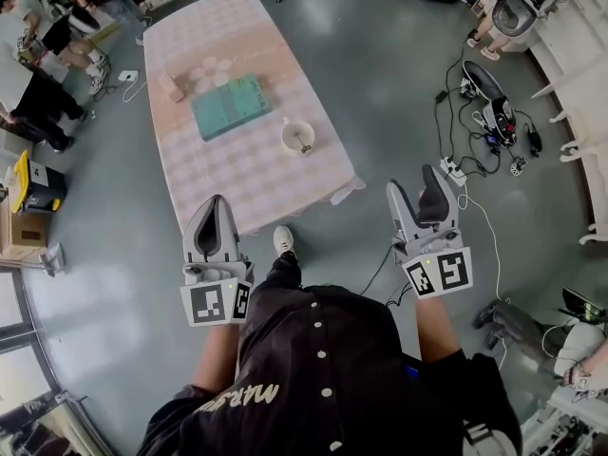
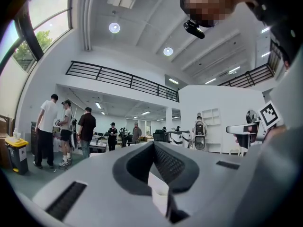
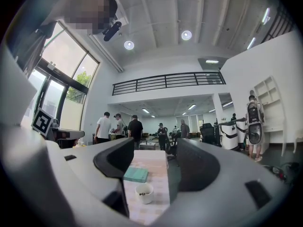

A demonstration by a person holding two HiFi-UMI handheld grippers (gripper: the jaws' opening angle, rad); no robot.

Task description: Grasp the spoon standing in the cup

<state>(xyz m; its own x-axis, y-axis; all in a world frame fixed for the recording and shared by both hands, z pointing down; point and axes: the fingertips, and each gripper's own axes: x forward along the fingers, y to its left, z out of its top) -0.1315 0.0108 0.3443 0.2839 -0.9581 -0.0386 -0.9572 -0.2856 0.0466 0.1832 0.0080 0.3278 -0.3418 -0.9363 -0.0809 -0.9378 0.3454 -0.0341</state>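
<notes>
Two tools were held out in front of the person, one at each side, both short of the desk [image 1: 285, 193], which carried a pink checked cloth. The left tool [image 1: 217, 202] hung off the desk's near left corner; in its own view the left tool [image 2: 154, 145] had its jaws clenched tip to tip with nothing between them, and none of the task's things showed there. On the desk lay one teal box [image 1: 231, 105] near the middle, one small pinkish thing [image 1: 171, 88] just to the left of it, and one white cup [image 1: 297, 139] just to the right of the box, with one spoon [image 1: 304, 144] in it. The cup sat ahead of both tools and between them, well apart from each. The right tool [image 1: 415, 193] hovered beyond the desk's near right corner, over the floor. In its own view the right tool [image 3: 156, 145] was released, jaws wide apart, and the cup [image 3: 144, 193] with its spoon [image 3: 143, 191] showed low in the gap, touching neither jaw, the teal box [image 3: 136, 174] just behind it on the desk [image 3: 156, 167].
</notes>
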